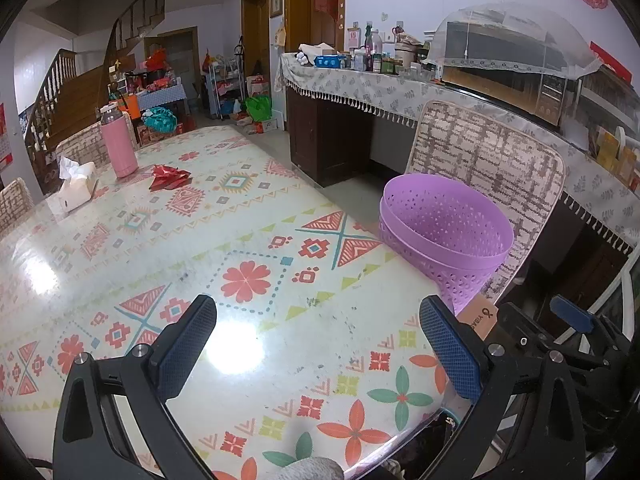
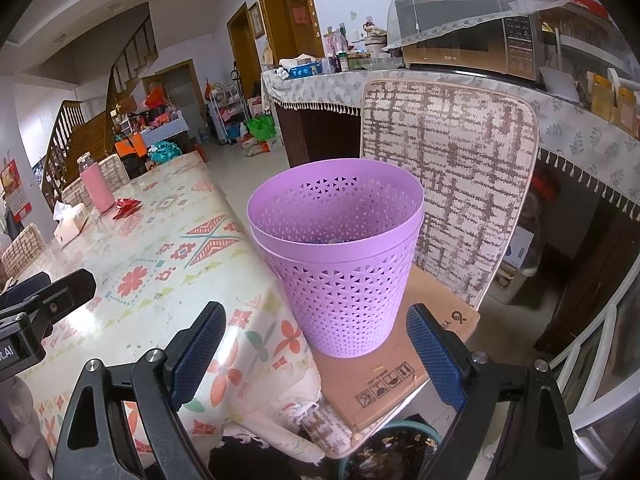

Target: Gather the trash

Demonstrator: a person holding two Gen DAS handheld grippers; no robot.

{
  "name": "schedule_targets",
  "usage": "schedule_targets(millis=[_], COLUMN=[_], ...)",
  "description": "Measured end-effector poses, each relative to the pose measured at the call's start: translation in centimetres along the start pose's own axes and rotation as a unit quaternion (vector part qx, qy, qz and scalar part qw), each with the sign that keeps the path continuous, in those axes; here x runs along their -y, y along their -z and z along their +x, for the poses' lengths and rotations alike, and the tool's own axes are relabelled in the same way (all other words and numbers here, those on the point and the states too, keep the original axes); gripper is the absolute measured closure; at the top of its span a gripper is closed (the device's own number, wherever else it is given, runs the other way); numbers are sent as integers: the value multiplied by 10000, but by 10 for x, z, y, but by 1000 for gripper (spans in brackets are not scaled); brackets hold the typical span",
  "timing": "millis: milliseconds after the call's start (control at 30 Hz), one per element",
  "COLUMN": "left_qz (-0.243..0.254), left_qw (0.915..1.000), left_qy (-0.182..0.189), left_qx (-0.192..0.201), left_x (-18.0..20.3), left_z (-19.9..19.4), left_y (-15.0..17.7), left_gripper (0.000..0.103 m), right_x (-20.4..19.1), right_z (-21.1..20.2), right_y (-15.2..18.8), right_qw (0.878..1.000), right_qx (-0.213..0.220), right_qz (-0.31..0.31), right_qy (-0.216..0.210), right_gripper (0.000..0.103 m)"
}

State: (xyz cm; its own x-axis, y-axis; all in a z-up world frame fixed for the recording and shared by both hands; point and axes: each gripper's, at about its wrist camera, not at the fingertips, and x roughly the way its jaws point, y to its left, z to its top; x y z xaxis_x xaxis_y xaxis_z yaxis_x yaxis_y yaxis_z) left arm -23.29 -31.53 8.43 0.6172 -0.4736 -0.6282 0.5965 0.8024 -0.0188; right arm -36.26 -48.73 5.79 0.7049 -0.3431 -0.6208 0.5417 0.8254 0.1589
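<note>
A crumpled red wrapper (image 1: 169,178) lies on the patterned table (image 1: 240,240) at the far end, next to a pink bottle (image 1: 118,146); it also shows in the right wrist view (image 2: 126,206). A purple perforated bin (image 2: 340,252) stands on a cardboard box (image 2: 384,372) on a chair; it also shows in the left wrist view (image 1: 444,236). My left gripper (image 1: 316,344) is open and empty above the table's near end. My right gripper (image 2: 316,356) is open and empty just in front of the bin.
A white tissue pack (image 1: 76,188) lies left of the bottle. The chair's backrest (image 2: 452,184) rises behind the bin. A cloth-covered counter (image 1: 360,84) with bottles and a microwave (image 2: 472,44) runs along the right. A dark bucket (image 2: 392,452) sits on the floor below the chair.
</note>
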Motion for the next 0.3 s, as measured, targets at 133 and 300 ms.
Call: schedule_targets(millis=[133, 300], left_qz=[10, -16], left_qw=[10000, 9998], left_qy=[32, 143], left_qx=[-49, -147], left_x=[1, -1], left_z=[3, 6], left_y=[2, 7], left_gripper=[2, 2], right_x=[-1, 0], right_z=[0, 1], right_y=[2, 1], right_qw=[10000, 10000], right_qx=[-24, -57], right_qz=[17, 21], right_qy=[-8, -14], right_gripper=[9, 9])
